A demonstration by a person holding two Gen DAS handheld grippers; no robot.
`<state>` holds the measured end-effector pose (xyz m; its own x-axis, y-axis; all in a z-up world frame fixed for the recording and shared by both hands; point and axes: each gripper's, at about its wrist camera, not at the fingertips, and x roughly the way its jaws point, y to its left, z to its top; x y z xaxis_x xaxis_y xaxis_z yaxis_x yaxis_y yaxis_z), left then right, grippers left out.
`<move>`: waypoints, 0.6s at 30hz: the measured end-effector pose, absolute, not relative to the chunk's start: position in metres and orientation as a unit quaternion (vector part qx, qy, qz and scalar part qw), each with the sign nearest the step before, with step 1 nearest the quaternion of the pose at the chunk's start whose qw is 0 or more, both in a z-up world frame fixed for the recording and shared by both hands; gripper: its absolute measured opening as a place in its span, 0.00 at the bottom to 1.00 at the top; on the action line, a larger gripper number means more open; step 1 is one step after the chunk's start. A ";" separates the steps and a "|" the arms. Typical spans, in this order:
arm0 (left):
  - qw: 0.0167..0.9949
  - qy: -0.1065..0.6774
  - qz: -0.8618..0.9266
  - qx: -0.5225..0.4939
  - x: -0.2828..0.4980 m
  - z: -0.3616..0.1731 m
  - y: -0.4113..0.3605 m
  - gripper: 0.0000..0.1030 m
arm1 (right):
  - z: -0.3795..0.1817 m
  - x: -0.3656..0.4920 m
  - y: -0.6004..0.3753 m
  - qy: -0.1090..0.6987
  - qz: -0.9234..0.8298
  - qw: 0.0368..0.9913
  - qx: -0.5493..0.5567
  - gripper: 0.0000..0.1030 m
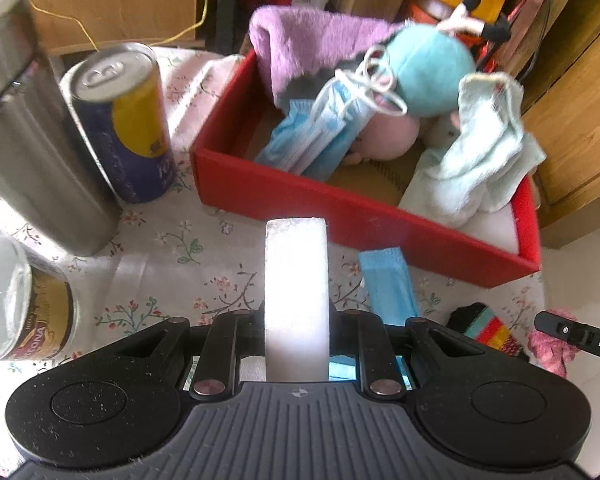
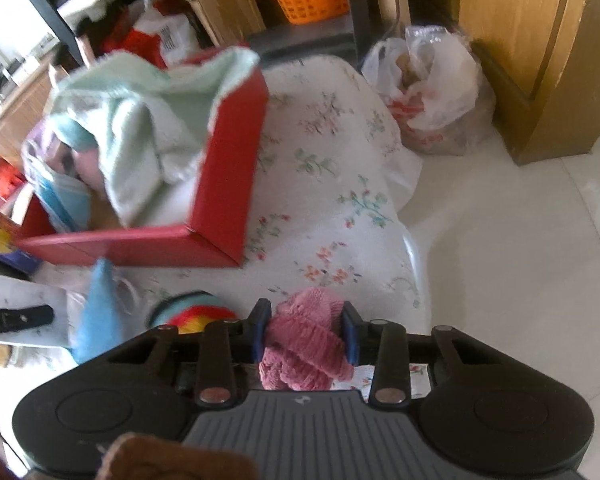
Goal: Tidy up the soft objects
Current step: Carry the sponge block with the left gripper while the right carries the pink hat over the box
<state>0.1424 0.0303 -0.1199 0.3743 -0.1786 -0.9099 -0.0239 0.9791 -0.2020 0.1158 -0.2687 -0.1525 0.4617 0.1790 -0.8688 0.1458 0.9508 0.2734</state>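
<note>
From my left wrist: left gripper clamps a white sponge; the red box at twelve o'clock already holds towels, masks, a doll.

Right wrist: right gripper pinches pink knit; a mask and what looks like a striped sock wait at nine o'clock.

Bright daylight, fisheye-bent edges, motion-blurred right view.

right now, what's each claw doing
Left claw: closed on a white sponge block.
Right claw: closed on a pink knitted piece.
</note>
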 end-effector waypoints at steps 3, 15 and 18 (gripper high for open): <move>0.827 0.550 -0.050 -0.103 0.140 -0.111 0.035 0.18 | -0.142 0.115 -0.266 0.503 0.020 0.847 0.170 0.08; 0.848 0.511 -0.075 -0.122 0.131 -0.067 0.036 0.18 | -0.096 0.116 -0.228 0.448 0.090 0.868 0.195 0.08; 0.850 0.505 -0.081 -0.125 0.132 -0.062 0.034 0.18 | -0.086 0.117 -0.220 0.434 0.103 0.872 0.202 0.08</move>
<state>0.1318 0.0337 -0.0621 0.4764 -0.2639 -0.8387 0.0103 0.9555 -0.2948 0.1167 -0.2198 -0.0858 0.6017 0.3555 -0.7153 -0.0045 0.8970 0.4420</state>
